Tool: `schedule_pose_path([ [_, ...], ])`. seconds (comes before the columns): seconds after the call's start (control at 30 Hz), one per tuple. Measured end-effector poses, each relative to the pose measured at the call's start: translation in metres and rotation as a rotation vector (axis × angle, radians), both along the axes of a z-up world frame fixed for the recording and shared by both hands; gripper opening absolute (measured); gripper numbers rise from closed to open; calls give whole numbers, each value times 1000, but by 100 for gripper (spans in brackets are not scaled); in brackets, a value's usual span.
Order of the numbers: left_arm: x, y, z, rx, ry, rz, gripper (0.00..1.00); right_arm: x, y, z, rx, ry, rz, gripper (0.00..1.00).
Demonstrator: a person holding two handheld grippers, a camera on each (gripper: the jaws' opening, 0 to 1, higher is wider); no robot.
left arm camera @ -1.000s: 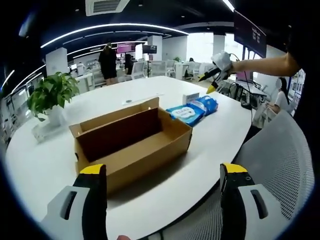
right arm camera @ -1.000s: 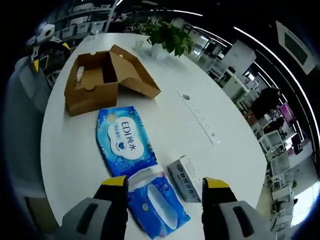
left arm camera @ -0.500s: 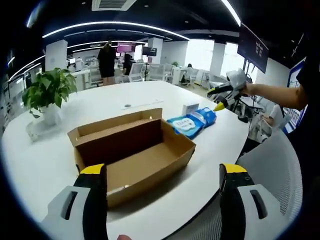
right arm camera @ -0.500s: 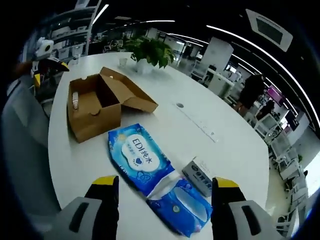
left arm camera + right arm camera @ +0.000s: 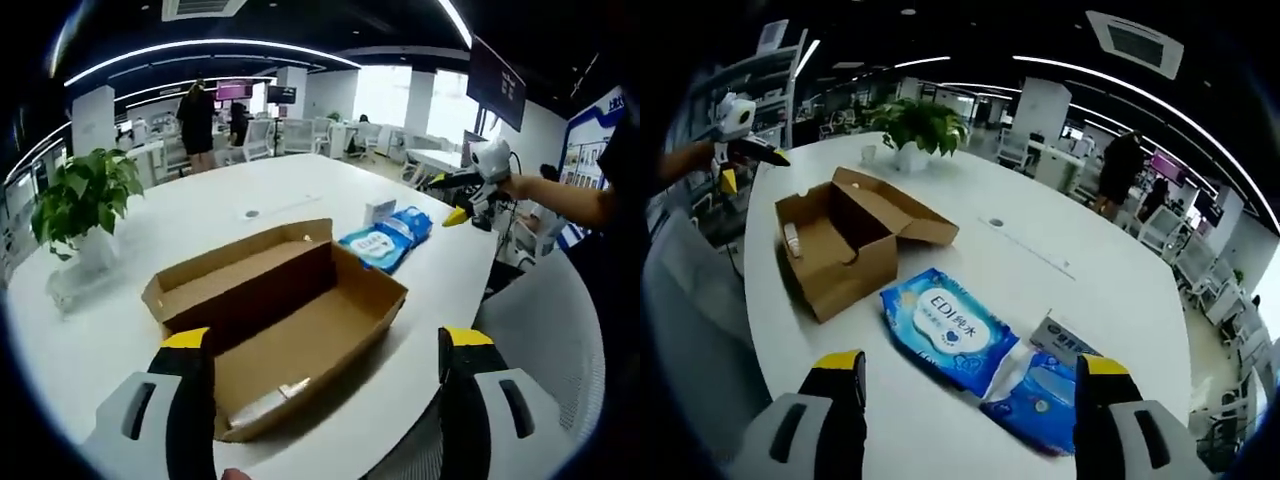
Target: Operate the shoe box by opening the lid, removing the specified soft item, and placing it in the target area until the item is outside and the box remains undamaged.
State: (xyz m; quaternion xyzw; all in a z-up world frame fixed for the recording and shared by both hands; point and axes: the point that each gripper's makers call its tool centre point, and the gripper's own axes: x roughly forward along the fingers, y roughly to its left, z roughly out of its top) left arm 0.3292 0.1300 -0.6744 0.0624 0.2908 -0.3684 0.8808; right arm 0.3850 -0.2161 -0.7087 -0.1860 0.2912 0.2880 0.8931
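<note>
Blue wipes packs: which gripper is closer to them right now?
Right. The right gripper hovers just above the blue wipes packs, jaws open. The left gripper is back at the near end of the open cardboard box, with the packs beyond it.

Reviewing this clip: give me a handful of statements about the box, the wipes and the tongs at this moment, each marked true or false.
1. The shoe box is open, its lid folded back. True.
2. The right tongs grip a wipes pack. False: they are open and hold nothing.
3. Two blue wipes packs, the larger and the smaller, lie on the white table outside the box. True.
4. The potted plant stands inside the box. False: it stands on the table beyond the box.
5. The left tongs are open. True.
</note>
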Motion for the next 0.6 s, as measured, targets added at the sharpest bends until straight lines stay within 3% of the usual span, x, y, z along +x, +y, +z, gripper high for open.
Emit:
schedule_pose_path([
  [0.4, 21, 6, -6, 97, 5, -110, 94, -32, 22, 3, 64, 14, -10, 91],
  [0.6, 22, 10, -22, 139, 67, -181, 91, -48, 35, 8, 95, 15, 3, 95],
])
